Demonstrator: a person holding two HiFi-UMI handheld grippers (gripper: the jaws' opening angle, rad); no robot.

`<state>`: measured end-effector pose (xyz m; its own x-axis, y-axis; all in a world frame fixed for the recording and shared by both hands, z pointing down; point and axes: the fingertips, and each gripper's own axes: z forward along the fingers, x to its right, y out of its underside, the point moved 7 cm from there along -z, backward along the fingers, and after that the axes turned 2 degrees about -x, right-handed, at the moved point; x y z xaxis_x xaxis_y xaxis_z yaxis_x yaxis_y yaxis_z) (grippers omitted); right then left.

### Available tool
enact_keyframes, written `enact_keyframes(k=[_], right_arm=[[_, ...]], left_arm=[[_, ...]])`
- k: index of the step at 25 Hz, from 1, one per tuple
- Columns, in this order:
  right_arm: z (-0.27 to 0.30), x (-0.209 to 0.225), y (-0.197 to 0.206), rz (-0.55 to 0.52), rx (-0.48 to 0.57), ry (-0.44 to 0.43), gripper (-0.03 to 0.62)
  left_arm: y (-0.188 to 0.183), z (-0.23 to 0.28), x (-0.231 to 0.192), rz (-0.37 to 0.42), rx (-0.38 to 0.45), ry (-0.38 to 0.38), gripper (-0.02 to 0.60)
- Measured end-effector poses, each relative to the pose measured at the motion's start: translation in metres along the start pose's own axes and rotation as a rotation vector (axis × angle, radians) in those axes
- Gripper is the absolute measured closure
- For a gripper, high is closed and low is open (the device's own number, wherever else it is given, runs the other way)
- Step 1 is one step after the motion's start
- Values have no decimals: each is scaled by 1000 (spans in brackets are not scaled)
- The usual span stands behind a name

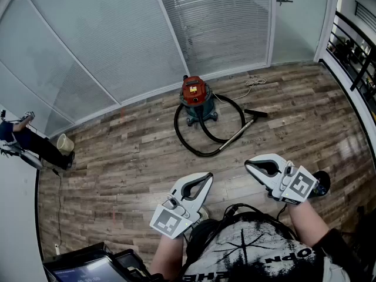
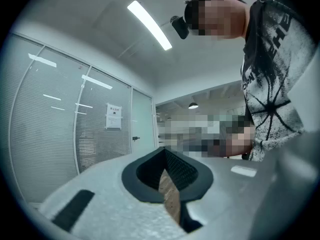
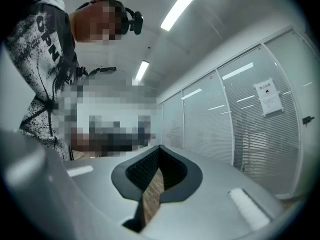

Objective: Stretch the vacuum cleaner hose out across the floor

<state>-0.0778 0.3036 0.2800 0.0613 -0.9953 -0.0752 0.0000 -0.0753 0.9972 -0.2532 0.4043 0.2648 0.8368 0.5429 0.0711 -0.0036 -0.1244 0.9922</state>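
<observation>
A vacuum cleaner (image 1: 194,96) with a red top and teal drum stands on the wood floor near the glass wall. Its black hose (image 1: 187,141) curls in a loop in front of it and joins a metal wand (image 1: 235,137) that ends in a black floor nozzle (image 1: 256,113). My left gripper (image 1: 207,177) and right gripper (image 1: 249,165) hover close to my body, well short of the hose. Both are shut with nothing between the jaws. In the left gripper view the left gripper (image 2: 164,151) points level across the room, as does the right gripper (image 3: 159,148) in its own view.
Curved glass partitions with blinds (image 1: 117,46) close off the far side. A light power cord (image 1: 254,82) lies coiled beyond the vacuum. A person (image 1: 29,140) and a beige bin (image 1: 64,143) are at the left wall. A black railing (image 1: 352,51) runs along the right.
</observation>
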Motion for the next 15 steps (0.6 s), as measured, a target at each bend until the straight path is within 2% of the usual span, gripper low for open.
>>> enact_keyframes(k=[11,15], right_arm=[[1,9,-4,-19,-2,0,589],[0,8,-5,-16,26,15,588]], left_arm=[[-5,0,-2,0,18,-29,580],[-2,-5,-2,-4,16,-47,580]])
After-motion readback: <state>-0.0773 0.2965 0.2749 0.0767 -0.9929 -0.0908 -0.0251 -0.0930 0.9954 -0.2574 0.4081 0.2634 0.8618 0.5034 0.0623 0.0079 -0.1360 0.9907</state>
